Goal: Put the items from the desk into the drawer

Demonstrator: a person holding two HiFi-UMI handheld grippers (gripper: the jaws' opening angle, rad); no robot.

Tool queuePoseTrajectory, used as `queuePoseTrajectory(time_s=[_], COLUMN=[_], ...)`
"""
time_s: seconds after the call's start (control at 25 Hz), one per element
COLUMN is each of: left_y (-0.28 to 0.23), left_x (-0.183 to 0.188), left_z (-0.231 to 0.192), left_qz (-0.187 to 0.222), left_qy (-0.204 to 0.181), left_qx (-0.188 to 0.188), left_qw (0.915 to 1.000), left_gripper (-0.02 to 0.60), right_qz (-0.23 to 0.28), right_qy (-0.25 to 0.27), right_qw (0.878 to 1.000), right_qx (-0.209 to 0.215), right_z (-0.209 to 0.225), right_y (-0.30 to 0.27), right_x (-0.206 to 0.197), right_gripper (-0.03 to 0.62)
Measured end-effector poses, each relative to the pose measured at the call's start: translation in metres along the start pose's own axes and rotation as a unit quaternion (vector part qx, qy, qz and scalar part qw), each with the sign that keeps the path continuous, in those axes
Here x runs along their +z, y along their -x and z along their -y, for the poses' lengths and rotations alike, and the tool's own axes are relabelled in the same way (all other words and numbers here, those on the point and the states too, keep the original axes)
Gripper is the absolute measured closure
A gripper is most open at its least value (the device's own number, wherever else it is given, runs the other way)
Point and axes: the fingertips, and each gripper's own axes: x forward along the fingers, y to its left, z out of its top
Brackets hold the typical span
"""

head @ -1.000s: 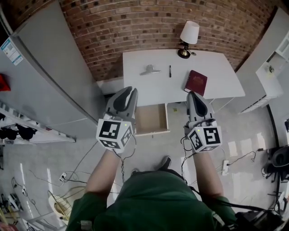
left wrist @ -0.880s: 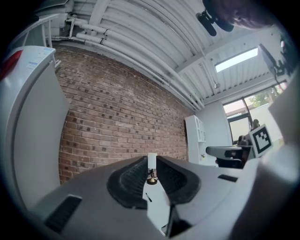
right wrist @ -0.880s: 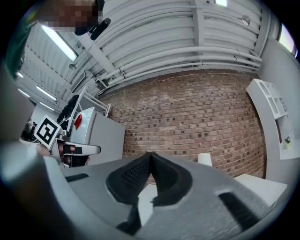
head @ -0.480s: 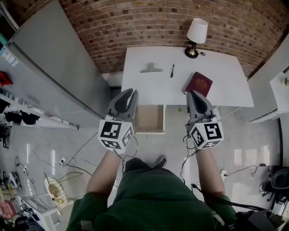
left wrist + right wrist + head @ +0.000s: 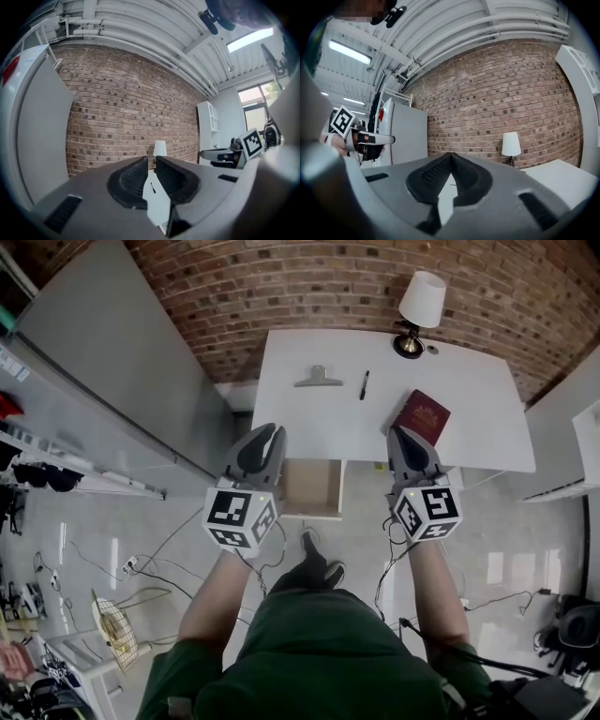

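Note:
On the white desk (image 5: 300, 418) lie a metal binder clip (image 5: 319, 378), a black pen (image 5: 364, 384) and a dark red book (image 5: 421, 416). Below the desk's front edge a drawer (image 5: 312, 488) stands pulled out, and its wooden inside looks bare. My left gripper (image 5: 275, 431) hangs level by the drawer's left side, jaws a narrow gap apart with nothing between them. In the left gripper view (image 5: 151, 158) the pen (image 5: 152, 187) shows through that gap. My right gripper (image 5: 398, 433) (image 5: 451, 153) is shut and holds nothing, its tips just short of the book.
A table lamp (image 5: 419, 306) stands at the desk's back right against the brick wall (image 5: 309, 287). A tall grey cabinet (image 5: 112, 381) flanks the desk on the left, and white shelving (image 5: 586, 437) stands at the right. Cables (image 5: 169, 540) trail over the floor.
The person has stepped toward the desk. Both grippers have come forward and lower: the left now reaches the drawer's left side, the right almost reaches the book. Neither jaw opening has changed.

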Motion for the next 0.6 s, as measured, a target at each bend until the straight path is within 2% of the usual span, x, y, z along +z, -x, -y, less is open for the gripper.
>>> queuePoseTrajectory(time_s=[0.32,0.6], left_y=[-0.047,-0.080], left_x=[-0.007,0.000], left_z=[-0.024,-0.077], left_qz=[0.007,0.023], left_qy=[0.018,0.032], left_qx=[-0.002,0.015], left_qw=[0.9998,0.9991], left_gripper=[0.531,0.531], right_qz=[-0.026,-0.040], right_qy=[0.018,0.041], right_qw=[0.999,0.998], right_qx=[-0.009,-0.008], right_z=[0.041,0.051], right_y=[-0.044,-0.109], right_x=[-0.003,0.001], right_gripper=[0.589,0.590])
